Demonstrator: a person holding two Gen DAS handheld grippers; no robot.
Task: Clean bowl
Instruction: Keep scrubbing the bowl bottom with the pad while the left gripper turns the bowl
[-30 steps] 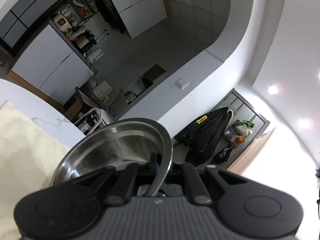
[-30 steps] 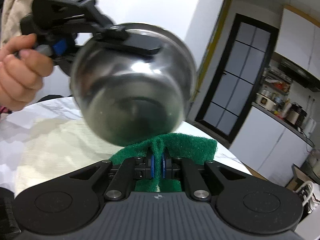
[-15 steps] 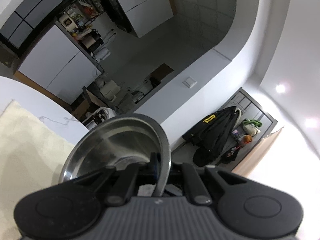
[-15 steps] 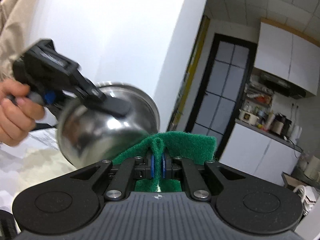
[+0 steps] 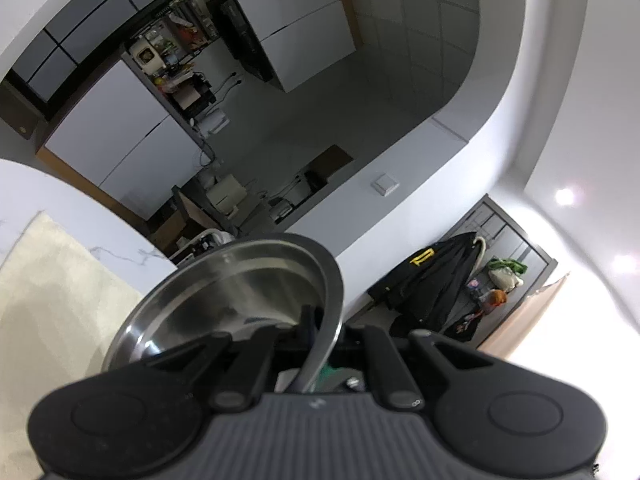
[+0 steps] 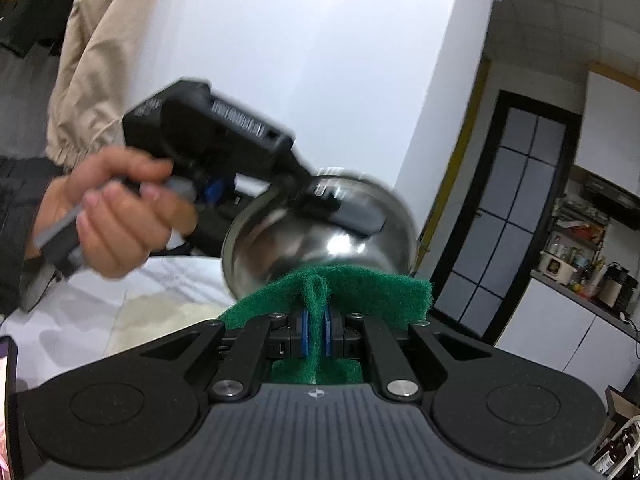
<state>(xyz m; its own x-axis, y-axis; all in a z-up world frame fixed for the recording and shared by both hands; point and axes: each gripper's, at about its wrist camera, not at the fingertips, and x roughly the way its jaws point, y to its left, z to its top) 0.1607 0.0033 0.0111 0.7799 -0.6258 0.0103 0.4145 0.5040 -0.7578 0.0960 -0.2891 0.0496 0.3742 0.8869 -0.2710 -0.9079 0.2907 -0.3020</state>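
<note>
Right wrist view only: the person's left hand (image 6: pixel 108 220) on the grip of the left gripper (image 6: pixel 336 210), a beige sleeve (image 6: pixel 92 60) above it, the outer wall of the bowl (image 6: pixel 320 240), blurred, a dark glazed door (image 6: pixel 516 200), and the marble table (image 6: pixel 120 292) below.

Left wrist view only: the bowl's inside (image 5: pixel 240 292), a cream mat (image 5: pixel 52 300) on the table, a dark coat (image 5: pixel 436 280) hung by the far doorway, and kitchen shelves (image 5: pixel 176 72) crowded with small items.

Left gripper (image 5: pixel 320 332): closed on the bowl's rim, one finger inside the wall and one outside. The bowl is held in the air above the table, tilted on its side, its mouth toward the left camera.

Right gripper (image 6: pixel 316 336): blue pads (image 6: pixel 306 334) clamped tight on a fold of the green scouring pad (image 6: pixel 360 292). The pad's broad upper edge spreads out ahead of the fingers and sits against the lower outer wall of the bowl; whether it presses or only overlaps cannot be told.
</note>
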